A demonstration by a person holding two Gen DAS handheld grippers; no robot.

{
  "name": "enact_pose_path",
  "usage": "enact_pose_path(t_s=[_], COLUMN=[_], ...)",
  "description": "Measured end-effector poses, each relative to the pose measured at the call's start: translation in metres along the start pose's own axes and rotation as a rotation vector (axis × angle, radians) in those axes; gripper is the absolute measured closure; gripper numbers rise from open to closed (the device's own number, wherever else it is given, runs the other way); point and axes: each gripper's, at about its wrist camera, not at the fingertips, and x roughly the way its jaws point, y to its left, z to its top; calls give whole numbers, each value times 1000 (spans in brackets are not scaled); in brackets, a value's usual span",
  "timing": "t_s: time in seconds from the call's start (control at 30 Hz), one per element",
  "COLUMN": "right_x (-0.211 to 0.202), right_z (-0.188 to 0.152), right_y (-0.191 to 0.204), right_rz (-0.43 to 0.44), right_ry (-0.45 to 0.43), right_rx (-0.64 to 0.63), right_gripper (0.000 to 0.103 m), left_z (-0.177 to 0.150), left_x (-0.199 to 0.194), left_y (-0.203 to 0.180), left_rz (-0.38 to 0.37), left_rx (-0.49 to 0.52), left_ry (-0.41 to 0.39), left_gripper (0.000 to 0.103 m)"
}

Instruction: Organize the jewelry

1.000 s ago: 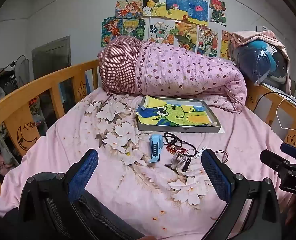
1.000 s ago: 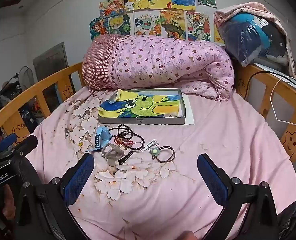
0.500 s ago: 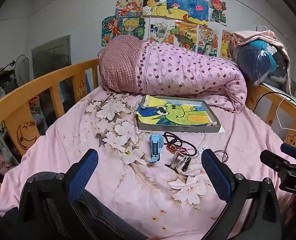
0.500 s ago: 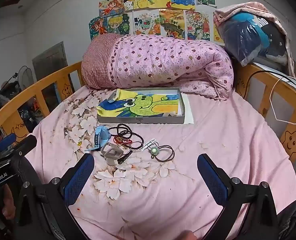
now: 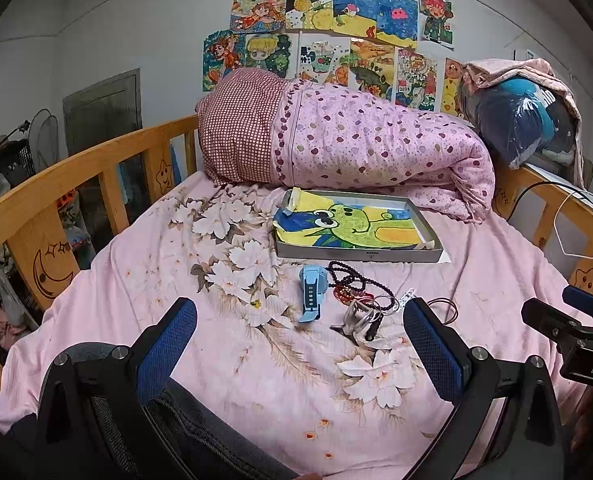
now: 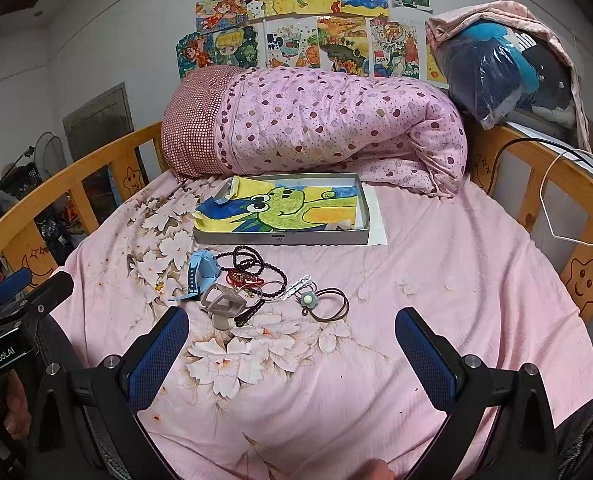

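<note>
A small heap of jewelry lies mid-bed: a blue watch (image 5: 311,292) (image 6: 200,270), dark bead strings (image 5: 350,274) (image 6: 256,266), a red bracelet (image 6: 243,278), a grey watch (image 5: 358,318) (image 6: 222,304), a white hair clip (image 6: 298,285) and a brown hair tie with a flower (image 6: 324,303). Behind it stands a grey tray (image 5: 360,255) (image 6: 280,238) lined with a frog drawing. My left gripper (image 5: 300,350) and right gripper (image 6: 292,354) are both open and empty, held above the sheet just short of the heap.
A rolled pink quilt (image 5: 352,148) lies behind the tray. Wooden bed rails (image 5: 56,184) (image 6: 556,188) run along both sides. A bagged bundle (image 6: 504,68) sits at the back right. A white cable (image 6: 556,216) hangs on the right rail.
The right gripper has moved slightly forward toward the jewelry. The left gripper has barely moved. Nothing was taken hold of.
</note>
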Motion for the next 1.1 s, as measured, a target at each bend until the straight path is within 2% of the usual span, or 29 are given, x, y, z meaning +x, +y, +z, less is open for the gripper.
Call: enact_pose_path(t_s=[1.1], right_x=[0], right_z=[0], right_y=[-2], right_rz=[-6], right_ry=[8], right_rx=[8], right_gripper=[0], left_z=[0], left_x=[-3], left_y=[0], left_rz=[3], left_rx=[0], left_ry=[-3], left_gripper=[2])
